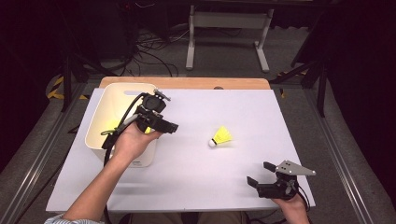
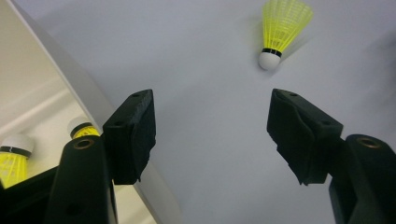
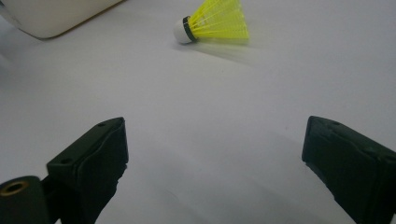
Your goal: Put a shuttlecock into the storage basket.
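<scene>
A yellow shuttlecock (image 1: 221, 137) lies on its side on the white table (image 1: 196, 168), a little right of the middle, its white cork tip toward the near left and its feathered skirt fanning to the far right. Nothing touches it. In the left gripper view the same shuttlecock (image 2: 281, 31) lies out ahead of the jaws, beyond their tips and slightly to the right of the gap; in the right gripper view it (image 3: 212, 23) rests far off across bare table, cork to the left.

The left gripper (image 1: 164, 127) hangs over the near right corner of a white bin (image 1: 108, 106), held in the person's left hand (image 1: 131, 140), its jaws pointing right toward the shuttlecock but well apart from it. Its jaws stand wide apart with only table between them; they grasp nothing.

Inside the bin, which stands at the far left of the table, more yellow shuttlecocks (image 2: 14, 156) lie on the bottom, seen past the left jaw in the left gripper view.

The right gripper (image 1: 261, 173) sits low at the near right corner of the table, in the person's right hand (image 1: 293, 205), aimed to the far left. Its jaws also gape wide and empty, the shuttlecock well away from them.
</scene>
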A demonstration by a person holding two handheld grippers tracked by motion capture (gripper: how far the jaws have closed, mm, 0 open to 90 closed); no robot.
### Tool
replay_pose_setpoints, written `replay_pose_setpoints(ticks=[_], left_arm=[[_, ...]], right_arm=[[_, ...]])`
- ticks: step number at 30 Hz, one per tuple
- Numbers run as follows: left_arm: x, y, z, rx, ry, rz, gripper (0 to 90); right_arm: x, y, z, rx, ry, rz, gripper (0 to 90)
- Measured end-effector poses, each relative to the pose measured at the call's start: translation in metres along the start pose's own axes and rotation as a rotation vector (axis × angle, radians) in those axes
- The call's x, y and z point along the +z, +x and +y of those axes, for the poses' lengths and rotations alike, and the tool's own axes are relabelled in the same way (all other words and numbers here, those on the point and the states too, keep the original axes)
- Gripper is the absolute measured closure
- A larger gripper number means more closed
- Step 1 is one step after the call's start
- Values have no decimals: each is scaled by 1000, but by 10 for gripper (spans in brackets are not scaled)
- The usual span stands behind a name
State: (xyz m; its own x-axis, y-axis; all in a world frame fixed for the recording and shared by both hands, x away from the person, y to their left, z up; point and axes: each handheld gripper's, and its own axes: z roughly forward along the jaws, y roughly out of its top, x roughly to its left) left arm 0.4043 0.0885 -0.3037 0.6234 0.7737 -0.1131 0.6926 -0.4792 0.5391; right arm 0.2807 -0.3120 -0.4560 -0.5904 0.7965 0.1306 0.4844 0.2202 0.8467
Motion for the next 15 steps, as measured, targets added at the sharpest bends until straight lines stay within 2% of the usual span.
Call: replay_pose_setpoints(ticks=[9,15], left_arm=[[10,-9,0,30,15,-2,335],[14,-11,-3,29,14,-16,334]], right_arm=[[0,0,0,0,-2,1,74],[0,0,0,-1,-2,1,74]])
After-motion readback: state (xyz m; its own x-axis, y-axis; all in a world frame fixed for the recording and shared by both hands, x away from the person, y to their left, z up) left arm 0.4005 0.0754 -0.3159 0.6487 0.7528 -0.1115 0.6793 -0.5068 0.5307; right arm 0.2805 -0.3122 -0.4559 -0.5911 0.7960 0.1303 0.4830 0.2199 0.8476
